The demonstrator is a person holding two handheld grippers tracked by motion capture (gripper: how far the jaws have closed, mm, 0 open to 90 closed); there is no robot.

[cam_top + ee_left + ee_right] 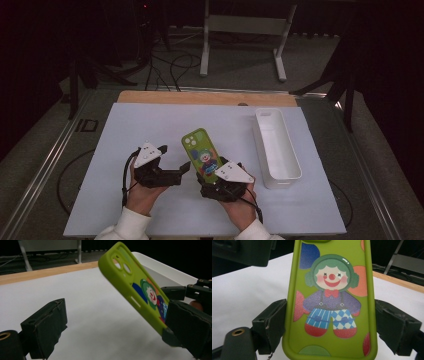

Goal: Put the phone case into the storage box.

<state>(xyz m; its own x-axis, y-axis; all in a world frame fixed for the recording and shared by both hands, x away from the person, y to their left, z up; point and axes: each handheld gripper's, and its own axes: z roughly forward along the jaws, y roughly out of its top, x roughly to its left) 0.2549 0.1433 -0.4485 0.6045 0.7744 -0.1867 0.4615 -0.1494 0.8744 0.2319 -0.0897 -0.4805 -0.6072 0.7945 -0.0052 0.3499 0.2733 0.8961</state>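
Observation:
A lime-green phone case printed with a clown is held tilted above the white table. My right gripper is shut on its lower end, and in the right gripper view both pads press the case's long edges. My left gripper sits just left of the case with its jaws spread wide. In the left gripper view nothing lies between the pads, and the case slants up beside the right-hand jaw, with the camera cutouts at its top end.
A long white plastic bin stands along the right side of the table and shows behind the case as the bin's rim. A wooden strip runs along the far edge. Beyond it are cables and a white stand on the floor.

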